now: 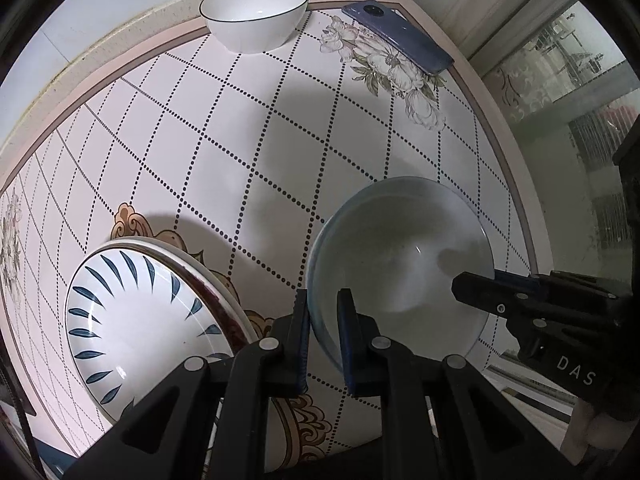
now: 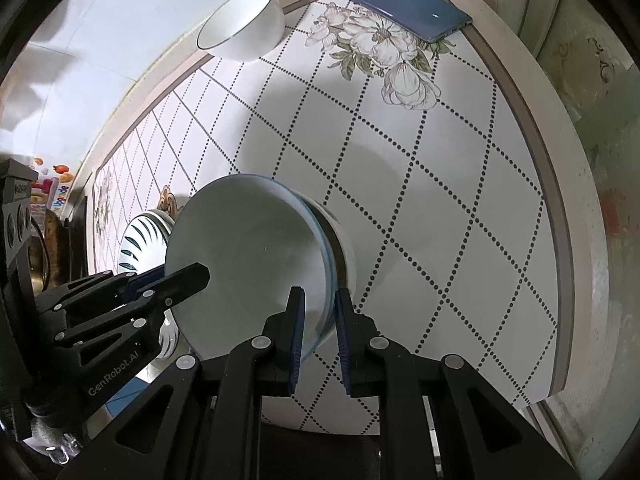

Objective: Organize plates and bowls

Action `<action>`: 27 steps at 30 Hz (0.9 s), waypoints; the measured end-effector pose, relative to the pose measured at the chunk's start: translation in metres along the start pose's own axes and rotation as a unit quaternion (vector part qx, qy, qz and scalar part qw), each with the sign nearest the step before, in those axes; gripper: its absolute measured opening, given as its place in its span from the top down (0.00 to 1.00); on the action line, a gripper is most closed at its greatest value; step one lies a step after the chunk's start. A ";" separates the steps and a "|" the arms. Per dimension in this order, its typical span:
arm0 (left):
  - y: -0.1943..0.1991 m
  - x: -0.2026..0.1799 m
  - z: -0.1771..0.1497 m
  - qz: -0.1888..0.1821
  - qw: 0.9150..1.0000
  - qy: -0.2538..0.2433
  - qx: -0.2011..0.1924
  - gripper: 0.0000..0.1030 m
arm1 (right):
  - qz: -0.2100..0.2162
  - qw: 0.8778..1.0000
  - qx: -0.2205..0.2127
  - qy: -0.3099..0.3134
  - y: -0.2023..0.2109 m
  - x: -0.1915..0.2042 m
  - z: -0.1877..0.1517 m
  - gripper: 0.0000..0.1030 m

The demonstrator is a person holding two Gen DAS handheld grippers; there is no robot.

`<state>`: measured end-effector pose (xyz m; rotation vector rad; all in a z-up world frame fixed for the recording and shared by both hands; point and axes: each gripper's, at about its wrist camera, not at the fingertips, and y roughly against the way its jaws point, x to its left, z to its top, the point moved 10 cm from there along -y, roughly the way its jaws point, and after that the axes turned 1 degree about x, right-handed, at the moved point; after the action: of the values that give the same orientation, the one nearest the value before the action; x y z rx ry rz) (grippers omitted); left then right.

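Note:
A pale blue-grey bowl [image 1: 400,248] hangs a little above the tiled table, held by both grippers on opposite sides of its rim. My left gripper [image 1: 324,300] is shut on the near rim in the left wrist view, and shows in the right wrist view as the left gripper [image 2: 168,276]. My right gripper [image 2: 320,296] is shut on the bowl [image 2: 248,256] at its near rim; from the left wrist it appears as the right gripper [image 1: 486,280]. A white bowl with a dark rim [image 1: 256,12] [image 2: 244,24] stands at the far edge. A blue-leaf plate [image 1: 140,312] [image 2: 140,240] lies on a red-rimmed plate.
A blue phone [image 1: 400,36] [image 2: 408,8] lies at the far right corner of the table [image 1: 248,140], beside a printed flower. The table edge curves close on the right, with a wall and glass cabinet beyond. Clutter stands off the table's left end.

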<state>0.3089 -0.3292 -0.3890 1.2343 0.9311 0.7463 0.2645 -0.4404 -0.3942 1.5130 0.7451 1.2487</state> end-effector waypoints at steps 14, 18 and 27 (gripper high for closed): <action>-0.003 0.001 -0.001 -0.011 1.000 0.004 0.015 0.89 | -0.010 1.000 0.005 -0.006 -0.003 -0.005 0.006 0.83; 0.011 0.004 0.000 -0.014 1.000 0.005 0.009 0.89 | -0.009 1.000 0.013 -0.009 -0.001 -0.004 0.006 0.83; 0.085 0.017 0.054 -0.037 0.997 0.020 -0.068 0.88 | 0.027 1.000 0.005 -0.006 0.041 0.014 0.026 0.83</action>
<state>0.3661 -0.3213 -0.3049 1.0631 0.9376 0.7648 0.2878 -0.4491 -0.3500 1.5566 0.7067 1.2765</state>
